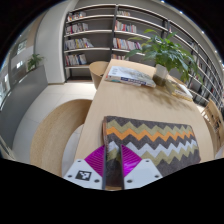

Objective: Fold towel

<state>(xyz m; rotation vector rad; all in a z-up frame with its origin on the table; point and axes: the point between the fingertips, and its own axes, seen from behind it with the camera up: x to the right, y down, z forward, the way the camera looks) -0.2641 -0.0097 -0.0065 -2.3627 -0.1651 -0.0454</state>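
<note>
A library-like room is shown, with tall bookshelves (95, 38) lined with books along the far wall and pale floor to one side. A long wooden bench (125, 100) is seen running away from the camera toward those shelves.

Item: towel (150, 142). Zigzag-patterned in orange, grey, dark and cream bands. It is laid flat on the near end of the bench, its near edge reaching the bench's near end. A fold or doubled layer cannot be told.

Item: gripper (111, 165). White fingers with magenta pads (94, 160) are seen at the near edge of the towel. A dark strip, apparently the towel's near corner edge, is seen between the pads, which are set close together. Whether both pads press on it cannot be told.

Item: potted plant (168, 55). Green and leafy, it is placed beyond the towel, at the far end of the bench.

Item: stack of papers or magazines (130, 75). It is laid beyond the towel, on the far part of the bench, just beside the plant.

Item: second plant (35, 62). It is seen well apart from the towel, off the bench, near the windows at the side of the room.
</note>
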